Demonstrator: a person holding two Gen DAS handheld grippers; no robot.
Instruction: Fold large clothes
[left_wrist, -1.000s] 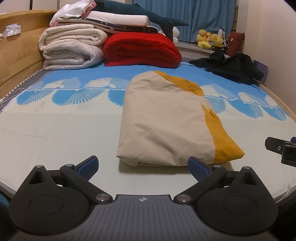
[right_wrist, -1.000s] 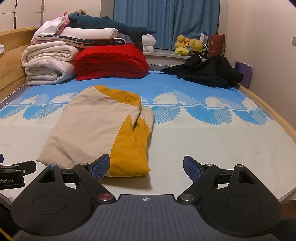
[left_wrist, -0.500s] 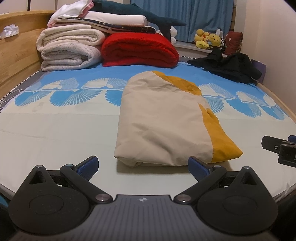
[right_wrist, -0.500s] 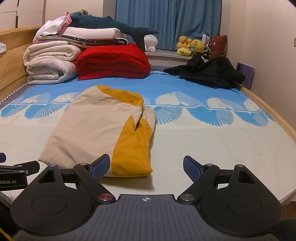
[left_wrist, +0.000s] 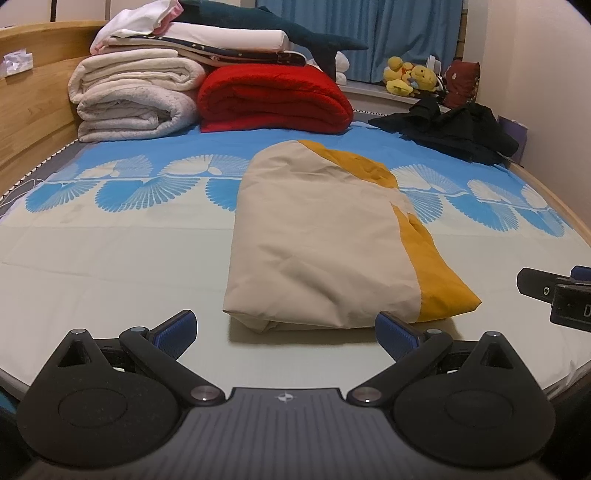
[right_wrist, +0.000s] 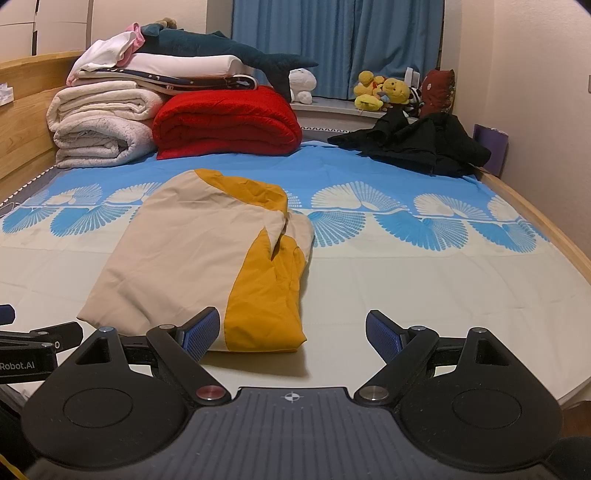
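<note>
A beige and mustard-yellow garment (left_wrist: 325, 243) lies folded into a long packet on the bed sheet (left_wrist: 110, 266); in the right wrist view the same garment (right_wrist: 207, 254) sits left of centre. My left gripper (left_wrist: 286, 328) hovers just in front of its near edge, jaws wide open, nothing between them. My right gripper (right_wrist: 291, 330) is open too, empty, near the garment's yellow corner. Each gripper shows at the edge of the other's view: the right gripper (left_wrist: 557, 291) and the left gripper (right_wrist: 33, 343).
Folded white blankets (left_wrist: 136, 99) and a red blanket (left_wrist: 273, 99) are stacked at the bed's far end, with a plush shark (left_wrist: 273, 26) on top. A black garment (left_wrist: 454, 129) lies crumpled at the far right. A wooden bed frame (left_wrist: 26, 110) runs along the left.
The views have shifted only slightly; the garment lies as it did and both grippers stay open and empty.
</note>
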